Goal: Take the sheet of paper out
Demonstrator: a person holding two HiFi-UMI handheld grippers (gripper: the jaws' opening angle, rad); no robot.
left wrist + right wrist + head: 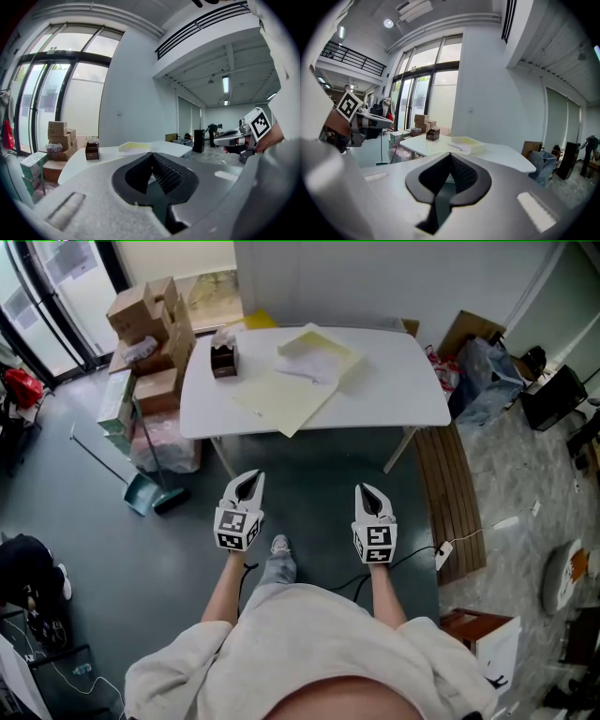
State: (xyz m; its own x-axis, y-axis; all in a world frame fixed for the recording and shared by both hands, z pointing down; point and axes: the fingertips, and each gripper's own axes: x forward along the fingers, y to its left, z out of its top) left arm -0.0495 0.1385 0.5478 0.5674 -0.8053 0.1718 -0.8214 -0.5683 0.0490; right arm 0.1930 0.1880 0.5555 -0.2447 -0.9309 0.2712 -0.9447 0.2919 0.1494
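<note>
A white table (394, 390) stands ahead of me. On it lies a large pale yellow sheet (281, 399), and behind it a shallow yellow tray (319, 354) with white paper (305, 367) on top; the tray also shows in the left gripper view (133, 147) and the right gripper view (466, 144). My left gripper (248, 480) and right gripper (370, 491) hang side by side over the dark floor, well short of the table. Both point toward it, shut, with nothing between the jaws (151, 155) (450, 157).
A small brown box (223, 360) sits at the table's left end. Cardboard boxes (150, 315) and a dustpan with broom (150, 493) stand left of the table. A slatted wooden bench (450, 493) and bags (487, 381) are on the right.
</note>
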